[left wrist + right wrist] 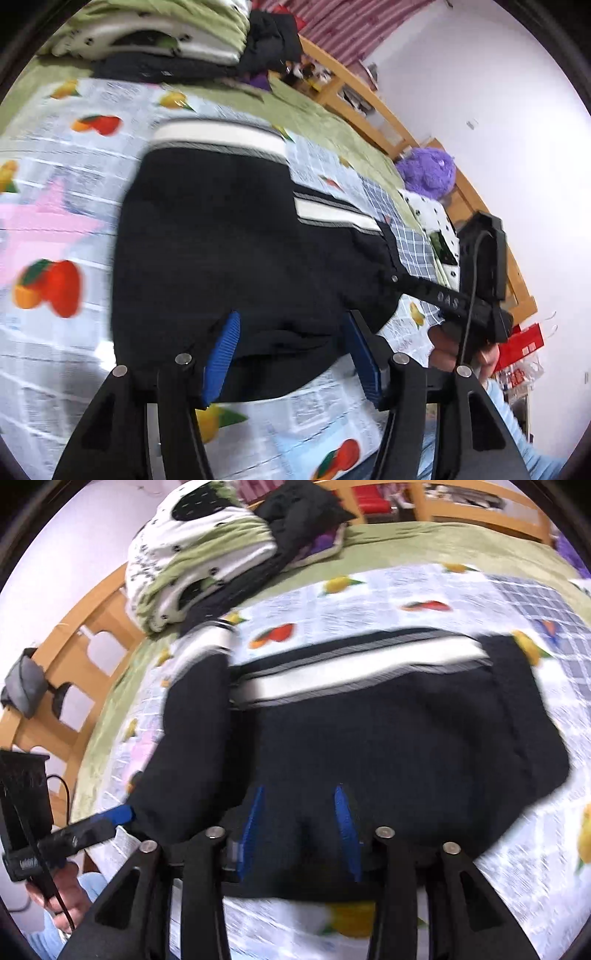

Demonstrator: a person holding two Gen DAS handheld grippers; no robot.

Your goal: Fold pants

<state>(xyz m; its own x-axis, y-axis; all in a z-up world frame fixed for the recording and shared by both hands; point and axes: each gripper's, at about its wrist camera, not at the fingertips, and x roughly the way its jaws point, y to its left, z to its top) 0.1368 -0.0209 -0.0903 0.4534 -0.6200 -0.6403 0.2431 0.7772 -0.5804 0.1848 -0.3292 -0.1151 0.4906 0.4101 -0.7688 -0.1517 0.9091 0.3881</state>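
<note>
left hand-held gripper (291, 354) and right hand-held gripper (301, 834) astride pants (221, 240) hem

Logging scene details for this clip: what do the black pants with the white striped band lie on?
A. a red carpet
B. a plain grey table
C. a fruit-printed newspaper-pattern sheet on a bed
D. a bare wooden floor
C: the black pants with the white striped band rest on the fruit-printed newspaper-pattern sheet spread over the green-covered bed.
</note>
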